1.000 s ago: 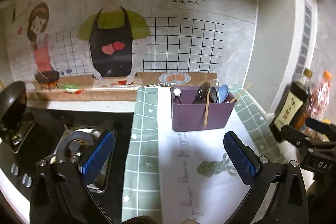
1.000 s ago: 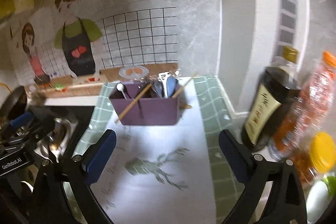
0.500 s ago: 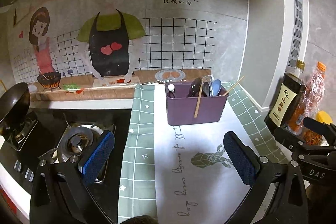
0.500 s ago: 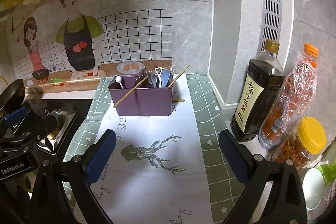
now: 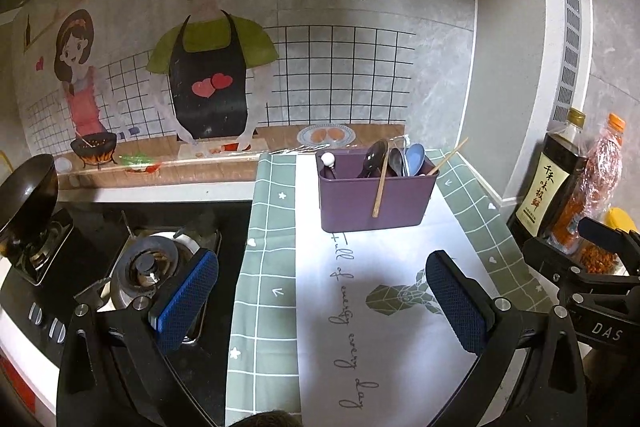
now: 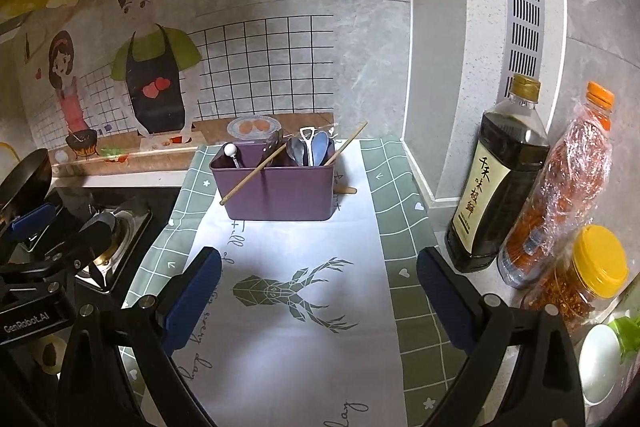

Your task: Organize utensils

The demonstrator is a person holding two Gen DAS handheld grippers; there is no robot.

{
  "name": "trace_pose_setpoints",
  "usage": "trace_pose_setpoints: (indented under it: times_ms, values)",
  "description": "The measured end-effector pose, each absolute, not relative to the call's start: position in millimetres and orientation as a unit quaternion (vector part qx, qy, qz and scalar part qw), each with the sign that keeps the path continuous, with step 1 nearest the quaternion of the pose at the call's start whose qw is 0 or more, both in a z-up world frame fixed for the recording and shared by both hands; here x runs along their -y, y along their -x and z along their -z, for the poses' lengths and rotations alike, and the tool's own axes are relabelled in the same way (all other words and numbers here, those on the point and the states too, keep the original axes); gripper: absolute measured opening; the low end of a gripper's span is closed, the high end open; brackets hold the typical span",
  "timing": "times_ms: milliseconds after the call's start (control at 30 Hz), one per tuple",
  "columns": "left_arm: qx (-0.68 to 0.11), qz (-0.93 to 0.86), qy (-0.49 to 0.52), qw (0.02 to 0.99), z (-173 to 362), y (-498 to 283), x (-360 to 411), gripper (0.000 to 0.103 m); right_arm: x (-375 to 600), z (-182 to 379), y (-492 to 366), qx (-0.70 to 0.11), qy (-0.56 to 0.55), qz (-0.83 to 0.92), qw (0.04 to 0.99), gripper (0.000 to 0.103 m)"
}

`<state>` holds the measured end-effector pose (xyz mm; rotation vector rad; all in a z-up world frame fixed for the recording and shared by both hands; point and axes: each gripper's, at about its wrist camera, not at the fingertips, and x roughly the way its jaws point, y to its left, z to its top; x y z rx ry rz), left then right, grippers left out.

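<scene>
My left gripper hangs wide open with nothing between its blue pads, and my right gripper is spread just as wide and equally empty. Both hover above the cloth, a white runner with a green checked border and a deer print.

I take the purple bin as my landmark. It stands on the cloth ahead of both grippers, well apart from the fingers. Inside it are several spoons bunched at its right end, and a small white-knobbed utensil at its left end. One chopstick leans out over the bin's front rim, its tip pointing down to the left; another chopstick sticks up out of the right end. A wooden tip pokes out from behind the bin's right side, lying on the cloth.

Right of the bin, against the wall, stand a dark sauce bottle, a bottle of red flakes and a yellow-lidded jar. Left of the bin are the stove burner and a dark pan.
</scene>
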<state>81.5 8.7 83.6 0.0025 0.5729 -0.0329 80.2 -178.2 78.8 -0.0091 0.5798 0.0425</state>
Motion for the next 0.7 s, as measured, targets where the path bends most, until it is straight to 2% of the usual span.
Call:
trace_pose_setpoints:
  times_ms: [700]
  values:
    - [-0.290, 0.019, -0.002, 0.957, -80.7, -85.7, -10.0, 0.103, 177.3, -77.5, -86.3, -0.291, 0.006, -0.020, 0.956, 0.097]
